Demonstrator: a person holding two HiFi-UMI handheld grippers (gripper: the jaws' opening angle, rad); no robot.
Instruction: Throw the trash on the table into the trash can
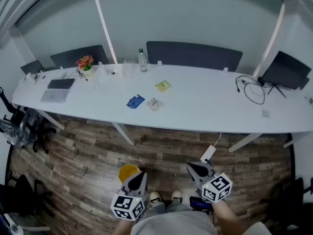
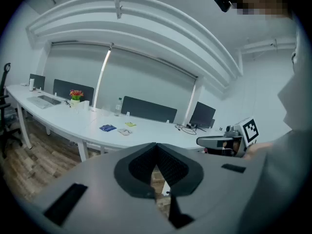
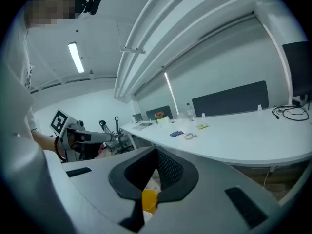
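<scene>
The person stands back from the long white desk [image 1: 205,106], both grippers held low and close to the body, side by side over the wooden floor [image 1: 78,155] and well short of the desk edge. The left gripper [image 1: 139,174] points ahead toward the desk and tips slightly downward, its marker cube [image 1: 128,206] facing up. In the left gripper view its jaws are closed, their dark pads meeting at the tips, and nothing is held between them. The right gripper [image 1: 192,166] is held the same way, angled a little inward, with its own marker cube [image 1: 216,187] nearer the person's right forearm. Its jaws are also closed tip to tip and empty (a bit of yellow shows only through the gap beneath them in the right gripper view).

The trash lies on the desk, well apart from both grippers: a blue packet [image 1: 135,102], a pale wrapper [image 1: 154,104] just to its right, and a yellow packet [image 1: 163,85] further back. The yellow trash can [image 1: 128,170] stands on the floor in front of the person, right beside the left gripper's tip.

Elsewhere on the desk are a laptop [image 1: 57,90] and flowers [image 1: 85,62] at the left end, a bottle [image 1: 142,60] along the back edge, and a black cable [image 1: 250,89] beside a monitor [image 1: 286,71] at the right end
</scene>
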